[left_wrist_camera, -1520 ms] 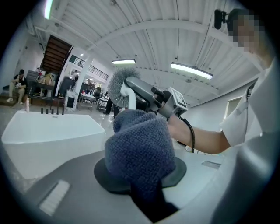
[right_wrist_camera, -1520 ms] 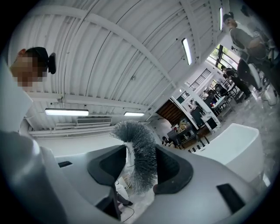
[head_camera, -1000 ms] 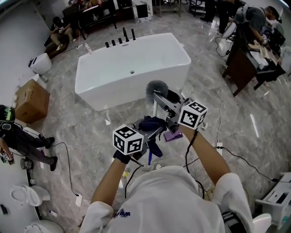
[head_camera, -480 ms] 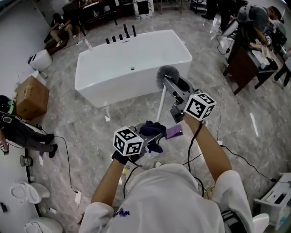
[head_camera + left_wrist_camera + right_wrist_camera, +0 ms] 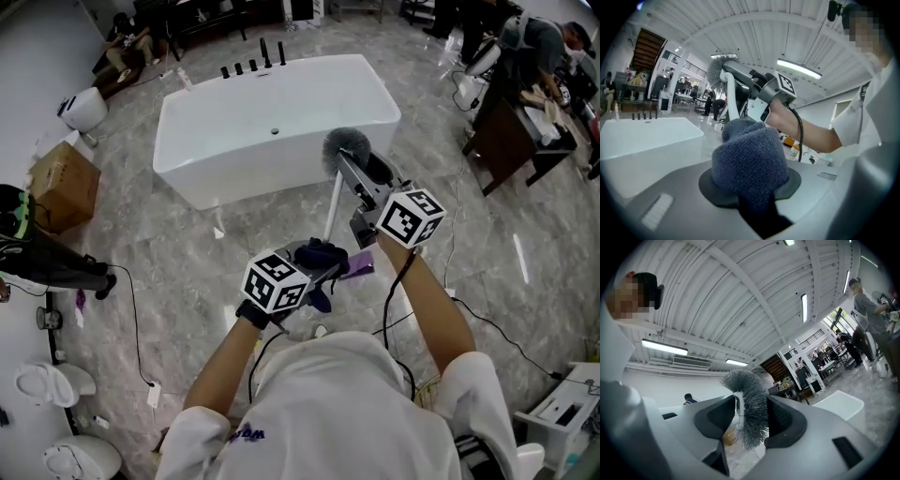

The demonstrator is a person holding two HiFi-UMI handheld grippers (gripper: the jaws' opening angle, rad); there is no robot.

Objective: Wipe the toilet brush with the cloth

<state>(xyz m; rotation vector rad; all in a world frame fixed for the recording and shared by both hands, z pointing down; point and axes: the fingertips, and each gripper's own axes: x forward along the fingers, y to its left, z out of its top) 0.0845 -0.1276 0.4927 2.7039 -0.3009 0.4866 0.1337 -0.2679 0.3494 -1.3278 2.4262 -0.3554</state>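
My left gripper (image 5: 312, 262) is closed around a bunched dark blue cloth (image 5: 324, 251) held in the air in front of my chest. In the left gripper view the cloth (image 5: 750, 154) fills the gap between the jaws; they have just been opening a little, and the pads still press on it. My right gripper (image 5: 350, 169) is shut on the toilet brush. The brush's grey bristle head (image 5: 345, 146) points toward the bathtub and its white handle (image 5: 331, 212) hangs down. In the right gripper view the bristles (image 5: 751, 411) sit between the pads. Brush and cloth are apart.
A white bathtub (image 5: 272, 131) stands ahead on the marble floor. A purple item (image 5: 361, 266) lies on the floor below the grippers. Cables run across the floor. A cardboard box (image 5: 62, 187) and toilets (image 5: 42, 384) are at left, a dark desk (image 5: 511, 136) at right.
The right gripper has carried the brush up and away from the cloth, toward the bathtub. The left gripper has stayed nearly in place with the cloth.
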